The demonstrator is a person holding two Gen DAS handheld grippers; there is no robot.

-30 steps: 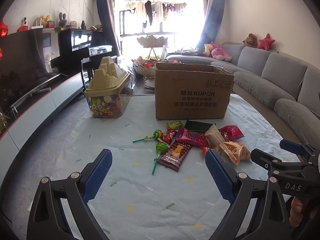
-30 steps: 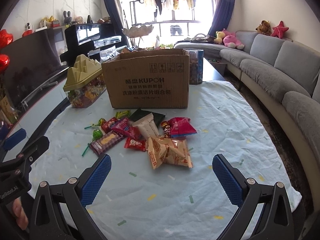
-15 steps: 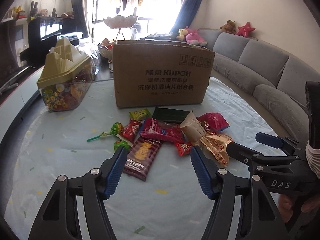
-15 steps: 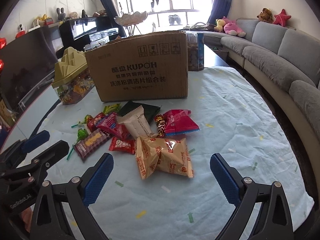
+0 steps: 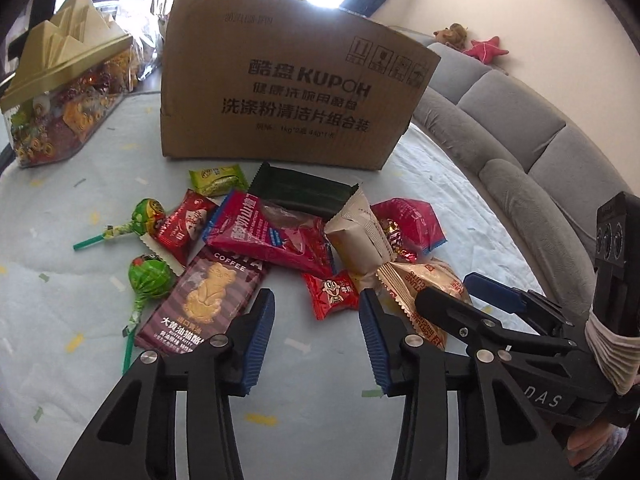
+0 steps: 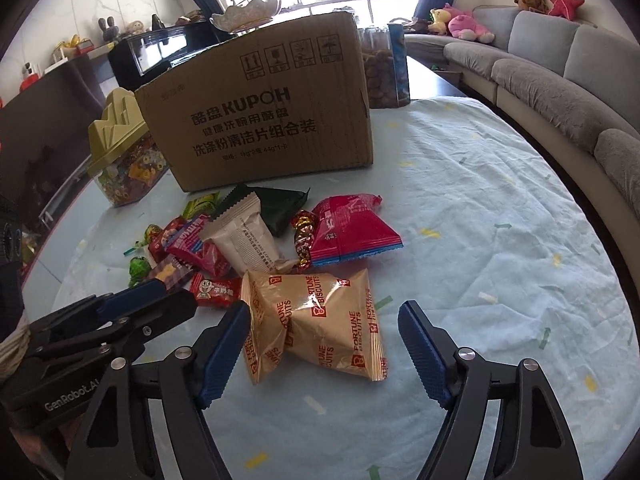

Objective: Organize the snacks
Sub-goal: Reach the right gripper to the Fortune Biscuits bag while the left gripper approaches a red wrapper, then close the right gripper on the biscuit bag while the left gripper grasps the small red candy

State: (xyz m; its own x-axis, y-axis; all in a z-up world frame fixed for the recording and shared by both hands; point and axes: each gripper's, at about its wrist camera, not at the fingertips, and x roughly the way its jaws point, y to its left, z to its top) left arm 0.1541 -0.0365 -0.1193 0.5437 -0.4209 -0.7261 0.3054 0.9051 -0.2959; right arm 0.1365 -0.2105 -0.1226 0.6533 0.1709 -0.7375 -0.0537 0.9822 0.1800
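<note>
While both tools point down at the snack pile, the left gripper (image 5: 316, 312) has its jaws closing with the pads still apart; the small red packet with a cartoon face (image 5: 331, 294) lies just beyond the gap, and no pad presses on it. Near its left finger lies the brown coffee biscuit bar (image 5: 204, 300), partly hidden by that finger. The right gripper (image 6: 324, 328) also has its jaws closing, though they stand wide, either side of the near half of the two gold fortune biscuit packs (image 6: 320, 320); the left pad sits just beside the wrapper (contact cannot be told), and the right pad is clearly apart from it.

Farther back in the pile lie a pink-red bag (image 5: 276, 236), a beige pouch (image 6: 244, 236), a dark green packet (image 5: 300, 192), a red bag with a blue edge (image 6: 352, 232), a foil-wrapped candy (image 6: 304, 236), a small lime-green packet (image 5: 218, 178), a red sachet (image 5: 186, 226) and two green lollipops (image 5: 150, 278), these last at the far left of the heap. Everything rests on a pale blue cloth (image 6: 500, 240) over the table. Beyond the pile stands a brown cardboard box (image 5: 288, 96), upright, printed KUPOH. To its left sits a clear candy jar with a mountain-shaped yellow lid (image 5: 60, 92). A grey sofa (image 6: 560, 72) curves along the right.
</note>
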